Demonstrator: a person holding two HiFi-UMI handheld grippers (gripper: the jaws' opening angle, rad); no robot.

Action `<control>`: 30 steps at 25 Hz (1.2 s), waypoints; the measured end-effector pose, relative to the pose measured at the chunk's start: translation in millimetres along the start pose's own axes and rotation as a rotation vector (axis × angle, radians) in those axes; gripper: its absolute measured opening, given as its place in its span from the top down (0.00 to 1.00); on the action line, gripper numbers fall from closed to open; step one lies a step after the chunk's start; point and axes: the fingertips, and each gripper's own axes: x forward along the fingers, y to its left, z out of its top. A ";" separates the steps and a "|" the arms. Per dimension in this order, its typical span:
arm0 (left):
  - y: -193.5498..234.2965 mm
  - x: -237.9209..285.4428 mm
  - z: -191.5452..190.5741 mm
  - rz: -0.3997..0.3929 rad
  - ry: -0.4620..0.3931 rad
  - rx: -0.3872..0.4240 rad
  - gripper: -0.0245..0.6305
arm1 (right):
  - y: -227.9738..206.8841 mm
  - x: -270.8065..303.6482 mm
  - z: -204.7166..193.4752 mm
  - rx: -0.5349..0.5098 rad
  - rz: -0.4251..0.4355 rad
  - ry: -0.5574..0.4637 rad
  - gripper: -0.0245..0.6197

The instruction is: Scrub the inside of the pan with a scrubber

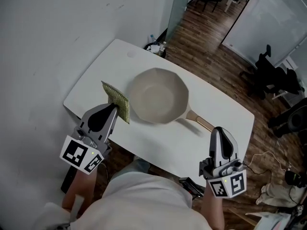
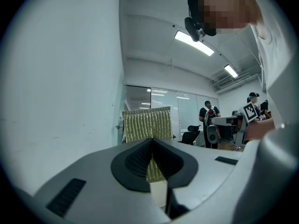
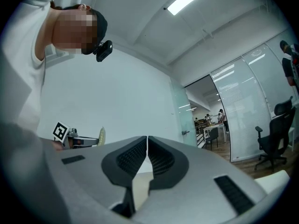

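My left gripper (image 1: 113,109) pinches the scrubber (image 1: 119,102), just left of the pan (image 1: 158,97). Right gripper (image 1: 218,131) pressed together, empty, near the handle (image 1: 200,120). Best: lift over the rim, press flat inside.

Entry, left gripper view only. My left gripper (image 2: 152,143) has its 2 jaws pressed together on the scrubber (image 2: 145,124), with the dark ribbed pads clamping its lower part. The scrubber is yellow-green, ribbed in vertical rows, and stands upright. Its upper part rises clear above the jaw tips, and its top edge is roughly level.

A white wall (image 2: 60,87) fills the left half. Overhead are 2 ceiling light strips (image 2: 194,43). Behind the scrubber are glass partitions (image 2: 154,99). Further back I see a black office chair (image 2: 190,133) and a standing person in dark clothes (image 2: 207,113). Near the right edge is a black-and-white marker cube (image 2: 251,111). At the top is my head camera (image 2: 195,28), with my white clothing (image 2: 280,78) down the right side.
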 end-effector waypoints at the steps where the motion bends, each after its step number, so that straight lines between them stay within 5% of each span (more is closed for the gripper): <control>1: 2.7 4.7 -0.7 -0.017 -0.002 -0.005 0.93 | 0.8 2.9 -0.9 -0.002 -0.010 0.000 0.93; 9: 31.7 26.6 -8.4 -0.100 0.002 -0.021 0.94 | 10.6 25.1 -10.5 -0.005 -0.076 -0.008 0.93; 30: 51.0 22.7 -23.7 -0.155 0.015 -0.050 0.93 | 30.2 31.2 -18.1 -0.011 -0.129 -0.002 0.93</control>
